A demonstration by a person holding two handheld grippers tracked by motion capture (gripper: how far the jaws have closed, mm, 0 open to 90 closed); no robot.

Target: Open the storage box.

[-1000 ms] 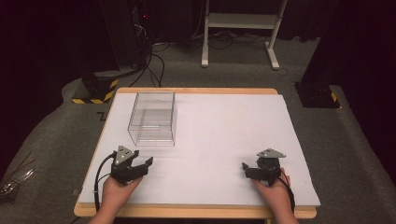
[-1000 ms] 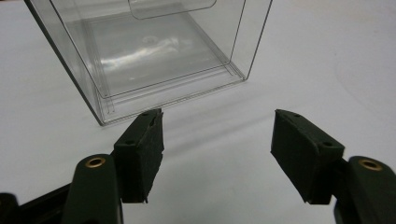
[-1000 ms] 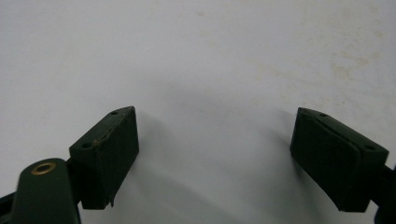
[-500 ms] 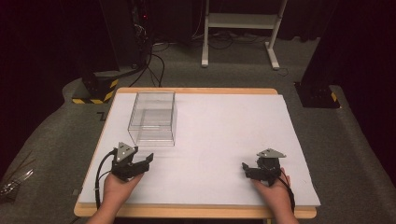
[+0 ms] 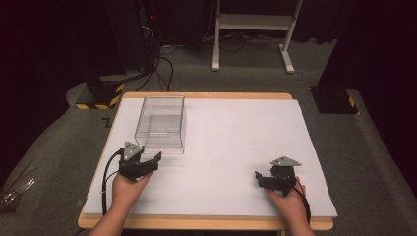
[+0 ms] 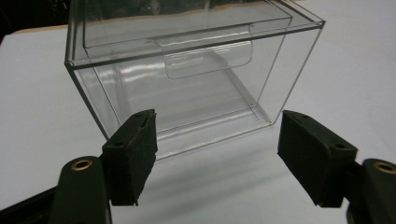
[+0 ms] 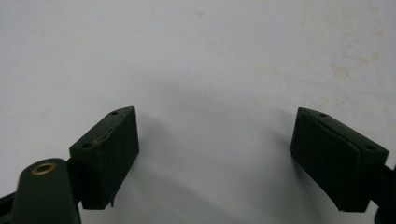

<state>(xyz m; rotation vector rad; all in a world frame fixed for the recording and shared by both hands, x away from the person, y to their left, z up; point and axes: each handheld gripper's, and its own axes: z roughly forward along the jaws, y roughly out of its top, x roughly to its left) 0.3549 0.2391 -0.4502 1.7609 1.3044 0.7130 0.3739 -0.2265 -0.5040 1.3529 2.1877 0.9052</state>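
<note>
Forward toward the clear box [image 6: 187, 74] crept the left claw [image 6: 217, 154], wide open, empty.

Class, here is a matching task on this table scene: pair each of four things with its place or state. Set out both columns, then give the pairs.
Things:
1. clear plastic box
2. left gripper
3. right gripper
4. white table cover

Places or states:
A. open over bare white surface, near the table's front right
B. spread flat over the tabletop
C. stands at the table's back left
D. open, jaws pointing at the box from just in front of it

Pairs: 1-C, 2-D, 3-A, 4-B
</note>
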